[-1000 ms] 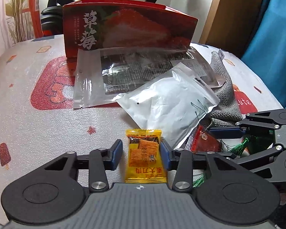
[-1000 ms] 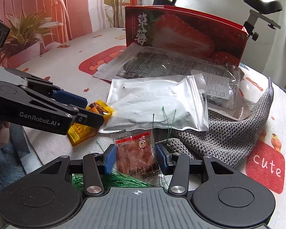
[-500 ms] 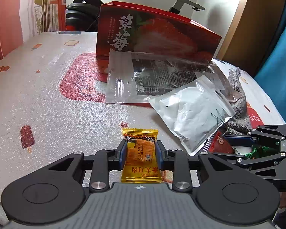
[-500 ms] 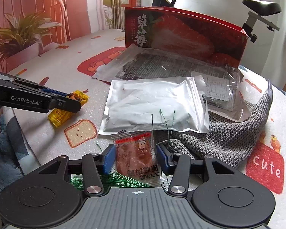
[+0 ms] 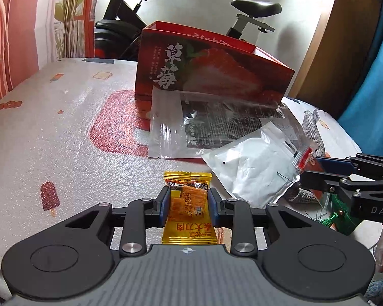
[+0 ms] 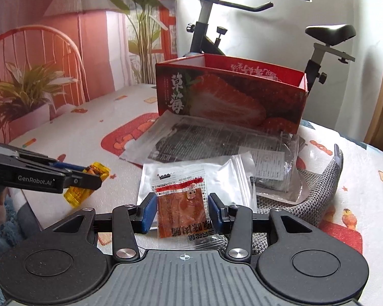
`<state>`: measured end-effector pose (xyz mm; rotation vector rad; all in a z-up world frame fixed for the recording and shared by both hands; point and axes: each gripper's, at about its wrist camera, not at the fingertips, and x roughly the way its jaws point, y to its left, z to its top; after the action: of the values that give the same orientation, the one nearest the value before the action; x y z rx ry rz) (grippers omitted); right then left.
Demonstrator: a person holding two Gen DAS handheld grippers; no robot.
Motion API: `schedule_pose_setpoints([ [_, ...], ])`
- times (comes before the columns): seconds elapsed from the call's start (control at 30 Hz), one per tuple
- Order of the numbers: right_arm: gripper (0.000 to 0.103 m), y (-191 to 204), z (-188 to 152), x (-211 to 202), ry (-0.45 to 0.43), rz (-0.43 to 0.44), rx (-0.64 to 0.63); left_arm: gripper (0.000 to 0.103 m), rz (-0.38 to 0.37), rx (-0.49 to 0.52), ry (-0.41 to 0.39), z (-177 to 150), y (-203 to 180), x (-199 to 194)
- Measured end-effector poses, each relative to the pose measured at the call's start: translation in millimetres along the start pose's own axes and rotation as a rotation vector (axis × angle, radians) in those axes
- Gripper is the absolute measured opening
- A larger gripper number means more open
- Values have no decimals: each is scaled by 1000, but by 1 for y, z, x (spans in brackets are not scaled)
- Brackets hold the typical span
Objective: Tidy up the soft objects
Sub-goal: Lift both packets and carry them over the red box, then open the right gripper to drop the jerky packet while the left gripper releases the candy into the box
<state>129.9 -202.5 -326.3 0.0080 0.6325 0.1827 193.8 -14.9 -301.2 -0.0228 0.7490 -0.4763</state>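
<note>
Snack packets are riding in both our grippers above the patterned tabletop (image 5: 51, 132). Our left gripper (image 5: 189, 207) is clamping a yellow snack packet (image 5: 187, 214) between its blue pads, and our right gripper (image 6: 182, 213) is pinching a red-and-clear snack packet (image 6: 181, 204) the same way. Both are hanging clear of the pile ahead, where a white pouch (image 6: 217, 178) is lying on a clear bag of printed sheets (image 5: 217, 125), beside a grey knitted cloth (image 6: 316, 191). An open strawberry box (image 6: 229, 94) is standing behind them.
</note>
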Motion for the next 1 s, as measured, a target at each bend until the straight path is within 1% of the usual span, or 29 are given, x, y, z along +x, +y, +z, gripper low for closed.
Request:
schedule_pose_setpoints([
  [0.13,41,-5,8,-9,-55,13,37,33,9,-24,-1,1,5,-1],
  [0.27,41,-9,16,-9,-83,3,54,33,9,-25,-6,5,5,0],
  [0.4,41,-17,27,-4,-95,-7,62,33,21,-29,-35,23,9,1],
  [0.6,41,-39,61,7,-116,0,76,33,28,-33,-129,80,19,-5],
  [0.73,41,-59,94,14,-148,-9,87,33,-3,-42,-177,127,23,-1],
  [0.87,41,-82,130,28,-180,-26,88,33,0,-9,-216,167,16,14],
  [0.93,41,-92,147,41,-188,-48,83,33,17,31,-236,183,9,26],
  [1.0,41,-102,161,57,-185,-73,74,33,32,60,-239,197,4,41],
])
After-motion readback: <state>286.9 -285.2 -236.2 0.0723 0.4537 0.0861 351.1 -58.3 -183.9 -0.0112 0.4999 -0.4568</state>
